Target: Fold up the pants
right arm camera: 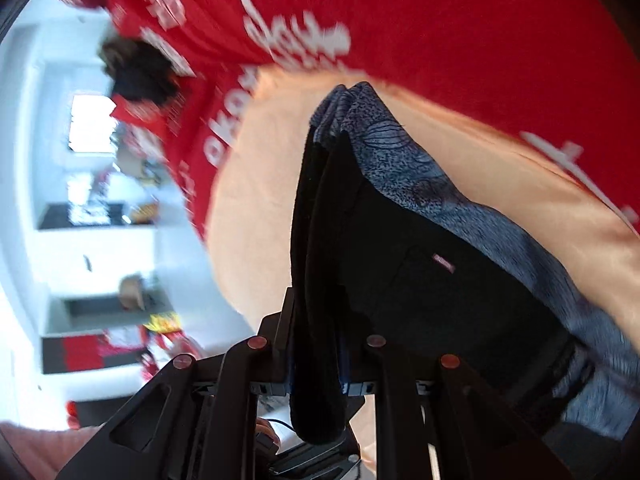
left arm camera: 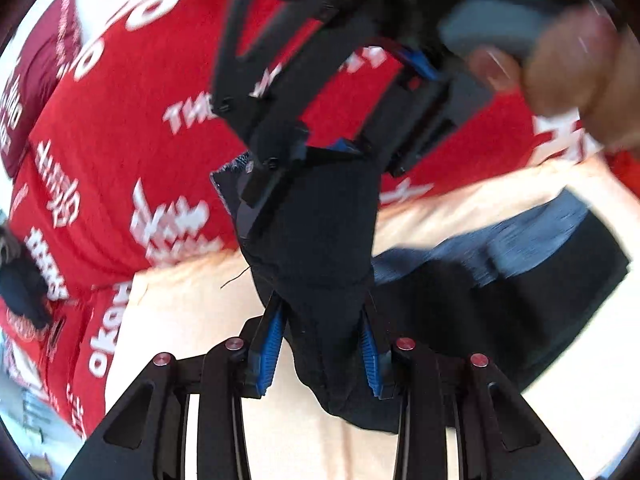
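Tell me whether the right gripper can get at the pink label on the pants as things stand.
Probably not yet: the right gripper is clamped on a fold of the pants, so its jaws are occupied. The pink label itself lies uncovered just ahead.

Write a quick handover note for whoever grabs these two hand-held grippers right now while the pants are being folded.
Left hand-held gripper: shut on a bunched black part of the pants.
Right hand-held gripper: shut on a hanging fold of the pants.
Pants: partly lifted, the rest lying on the peach surface, patterned grey inside showing.
Done: both grips made.
Left: carry the held part over, lay it flat, finish folding.
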Tool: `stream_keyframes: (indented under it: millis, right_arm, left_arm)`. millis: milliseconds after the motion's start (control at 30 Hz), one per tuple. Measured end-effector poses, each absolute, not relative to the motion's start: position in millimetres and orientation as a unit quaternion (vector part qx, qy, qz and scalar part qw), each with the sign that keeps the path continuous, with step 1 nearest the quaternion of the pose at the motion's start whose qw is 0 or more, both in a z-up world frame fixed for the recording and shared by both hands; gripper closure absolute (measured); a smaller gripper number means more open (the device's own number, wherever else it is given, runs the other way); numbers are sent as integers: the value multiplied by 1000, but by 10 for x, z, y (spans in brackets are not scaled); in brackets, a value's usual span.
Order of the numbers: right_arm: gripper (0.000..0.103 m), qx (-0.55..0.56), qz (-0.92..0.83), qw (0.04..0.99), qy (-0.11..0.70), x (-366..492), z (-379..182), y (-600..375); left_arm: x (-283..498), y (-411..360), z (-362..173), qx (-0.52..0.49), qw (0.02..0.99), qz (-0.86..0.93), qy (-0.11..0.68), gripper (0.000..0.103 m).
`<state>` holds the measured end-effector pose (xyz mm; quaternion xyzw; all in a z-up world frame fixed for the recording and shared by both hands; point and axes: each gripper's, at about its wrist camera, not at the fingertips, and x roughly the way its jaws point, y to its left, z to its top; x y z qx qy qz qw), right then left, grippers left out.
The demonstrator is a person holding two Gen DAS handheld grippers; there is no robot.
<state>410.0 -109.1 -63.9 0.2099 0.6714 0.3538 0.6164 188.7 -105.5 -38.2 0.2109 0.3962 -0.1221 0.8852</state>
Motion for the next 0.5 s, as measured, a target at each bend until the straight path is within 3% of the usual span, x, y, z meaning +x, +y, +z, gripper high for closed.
stream_keyframes:
  millis: [233, 500]
  right_arm:
    - [85, 302, 326, 665, 601, 3487, -250, -2488]
    - [85, 388, 253, 677, 572, 2772, -528, -4104]
  left_arm:
    - [1543, -2057, -100, 231, 867, -218, 384, 67]
    - [1176, -3229, -503, 300, 820, -298, 385, 67]
